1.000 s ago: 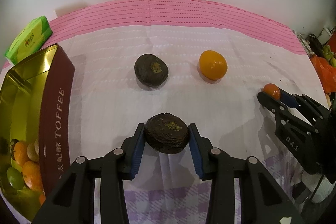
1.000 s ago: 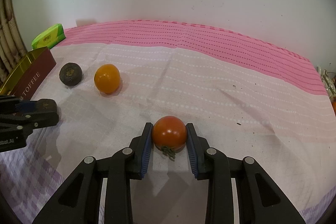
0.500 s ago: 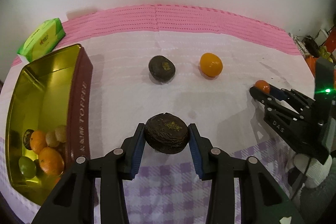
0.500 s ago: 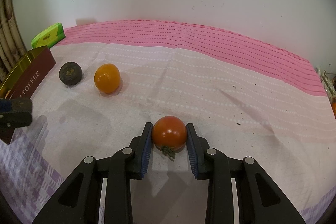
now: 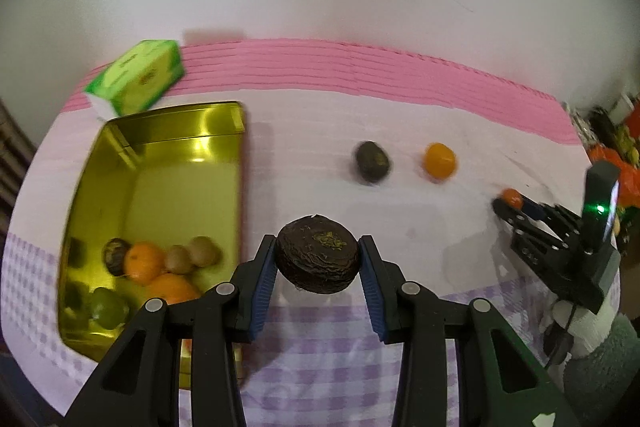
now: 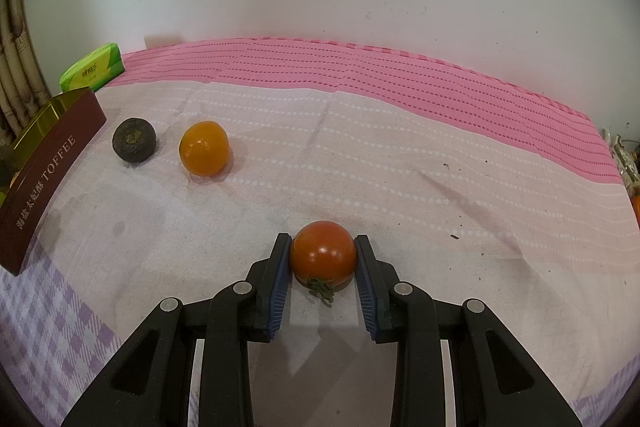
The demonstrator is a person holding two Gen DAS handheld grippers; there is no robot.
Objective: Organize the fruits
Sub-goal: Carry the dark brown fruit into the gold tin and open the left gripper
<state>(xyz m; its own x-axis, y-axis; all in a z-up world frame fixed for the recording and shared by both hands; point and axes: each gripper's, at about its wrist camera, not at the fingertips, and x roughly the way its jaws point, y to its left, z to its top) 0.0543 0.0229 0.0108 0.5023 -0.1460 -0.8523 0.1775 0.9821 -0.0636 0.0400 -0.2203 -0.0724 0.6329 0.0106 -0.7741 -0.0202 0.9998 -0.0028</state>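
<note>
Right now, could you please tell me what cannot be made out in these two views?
- Left wrist view: fruit in the gold tin is motion-blurred; some cannot be identified.
- Left wrist view: clutter at the right edge is cut off.
- Right wrist view: the tin's inside is hidden by its wall.

The left gripper (image 5: 318, 263) sat at lower centre of its frame, jaws clamped on a dark fruit (image 5: 317, 258). The right gripper (image 6: 322, 263) pointed downward, lower centre, jaws pressed against a tomato (image 6: 322, 253).
</note>
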